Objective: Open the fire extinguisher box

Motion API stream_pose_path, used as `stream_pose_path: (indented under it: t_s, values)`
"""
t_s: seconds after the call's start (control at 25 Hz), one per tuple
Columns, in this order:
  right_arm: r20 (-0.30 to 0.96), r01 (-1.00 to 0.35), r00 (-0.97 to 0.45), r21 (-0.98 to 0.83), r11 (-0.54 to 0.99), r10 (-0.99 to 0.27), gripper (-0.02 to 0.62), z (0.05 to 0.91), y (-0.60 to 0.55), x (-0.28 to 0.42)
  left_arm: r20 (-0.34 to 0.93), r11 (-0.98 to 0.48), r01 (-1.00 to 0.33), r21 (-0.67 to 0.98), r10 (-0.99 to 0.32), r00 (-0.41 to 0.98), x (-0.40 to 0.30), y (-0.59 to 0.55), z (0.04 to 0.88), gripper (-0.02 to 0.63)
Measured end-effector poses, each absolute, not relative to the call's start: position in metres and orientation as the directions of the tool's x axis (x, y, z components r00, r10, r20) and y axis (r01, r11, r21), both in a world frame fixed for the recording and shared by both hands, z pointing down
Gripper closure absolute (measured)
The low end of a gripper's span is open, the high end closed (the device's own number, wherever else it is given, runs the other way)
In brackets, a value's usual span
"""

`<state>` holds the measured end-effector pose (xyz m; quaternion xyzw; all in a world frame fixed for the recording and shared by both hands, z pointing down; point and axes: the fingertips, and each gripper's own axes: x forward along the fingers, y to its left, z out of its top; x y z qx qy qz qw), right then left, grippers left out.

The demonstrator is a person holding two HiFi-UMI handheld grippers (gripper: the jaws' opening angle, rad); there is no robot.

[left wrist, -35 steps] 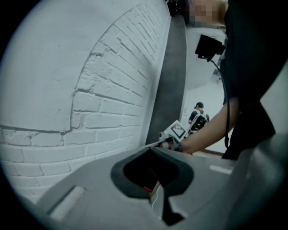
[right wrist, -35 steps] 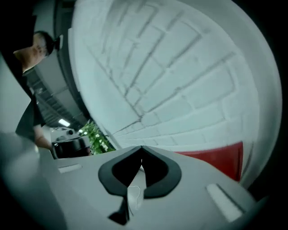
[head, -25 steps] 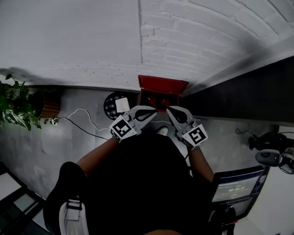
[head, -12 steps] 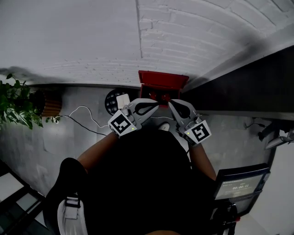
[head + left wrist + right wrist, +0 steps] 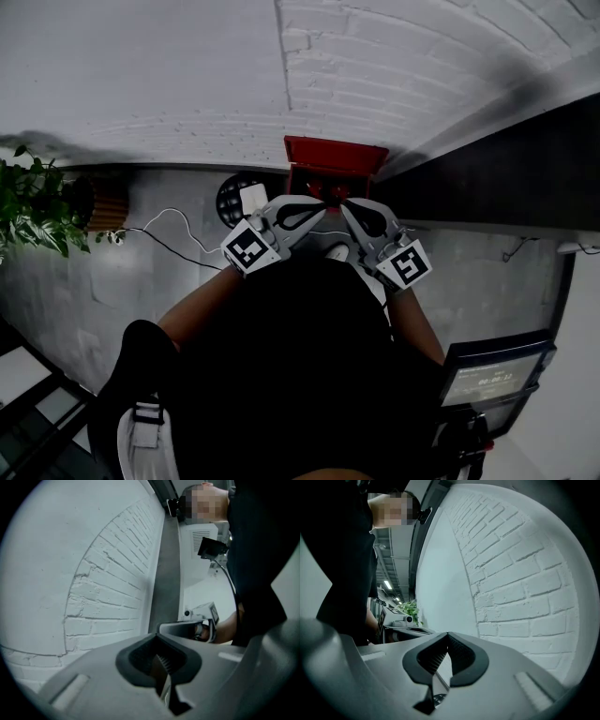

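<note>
The red fire extinguisher box [image 5: 335,156] stands on the floor against the white brick wall [image 5: 394,75]. Its lower front is partly hidden behind my grippers. In the head view my left gripper [image 5: 323,208] and right gripper [image 5: 345,208] hang side by side just in front of the box, tips nearly touching each other. Both are shut with nothing between the jaws. The left gripper view shows its closed jaws [image 5: 158,641] against the brick wall, with the right gripper [image 5: 197,627] beyond them. The right gripper view shows closed jaws [image 5: 448,639] and wall only.
A leafy plant [image 5: 33,211] and a wicker pot [image 5: 108,211] stand at the left. A round dark object with a white square [image 5: 241,199] and a white cable [image 5: 169,230] lie left of the box. A dark panel [image 5: 487,178] runs along the right. A screen [image 5: 492,375] is at lower right.
The head view has shifted a little, and the headset at the right edge has left the picture. Both grippers stay shut, close together in front of the box.
</note>
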<state>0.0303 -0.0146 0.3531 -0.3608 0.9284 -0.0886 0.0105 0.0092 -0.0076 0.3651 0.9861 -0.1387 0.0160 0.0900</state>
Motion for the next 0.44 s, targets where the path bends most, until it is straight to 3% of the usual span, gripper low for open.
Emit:
stream_pose_path:
  t_s: [0.44]
  values:
    - [0.042,-0.652,-0.754,-0.169,0.739,-0.655,0.586,0.352,-0.0154,0.0327,0.061,-0.944,-0.282,0.168,-0.276,0.959,0.0102,-0.0099,0.3639,0.603]
